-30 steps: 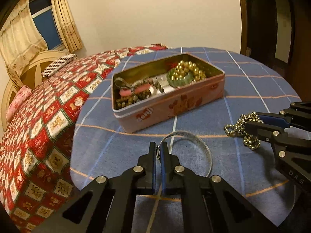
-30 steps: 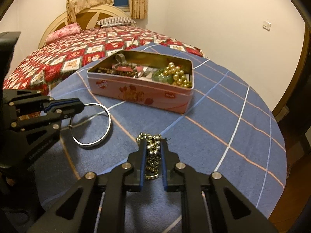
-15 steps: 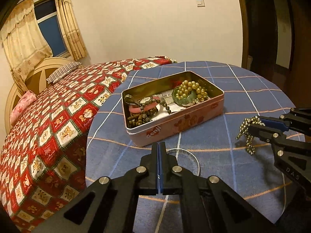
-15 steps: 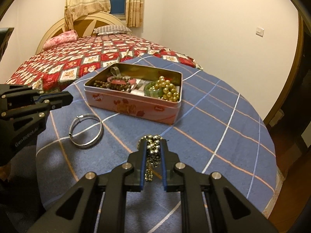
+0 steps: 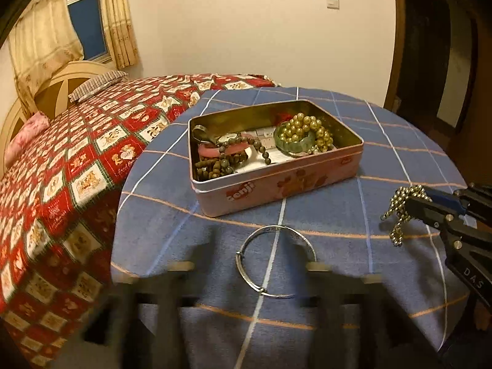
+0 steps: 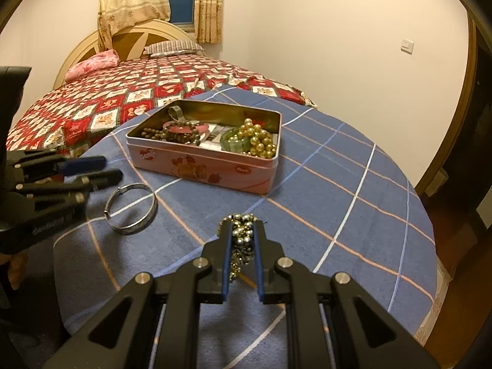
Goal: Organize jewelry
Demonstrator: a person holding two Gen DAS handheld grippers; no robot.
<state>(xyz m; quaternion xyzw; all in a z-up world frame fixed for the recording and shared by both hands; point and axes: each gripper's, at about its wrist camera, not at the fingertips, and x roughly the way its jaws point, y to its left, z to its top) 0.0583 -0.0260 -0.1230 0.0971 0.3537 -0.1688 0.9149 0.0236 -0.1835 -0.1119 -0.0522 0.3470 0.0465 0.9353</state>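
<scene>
Blurred left gripper [image 5: 261, 264], bangle [image 5: 275, 261] beneath

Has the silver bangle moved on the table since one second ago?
No. The silver bangle lies at the same tablecloth line crossing, in front of the pink tin.

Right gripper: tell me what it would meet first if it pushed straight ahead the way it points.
Probably the pink tin. The right gripper, shut on the gold bead chain, points across bare blue tablecloth toward the tin's near right corner. Depth is unclear; it might pass just right of it.
</scene>
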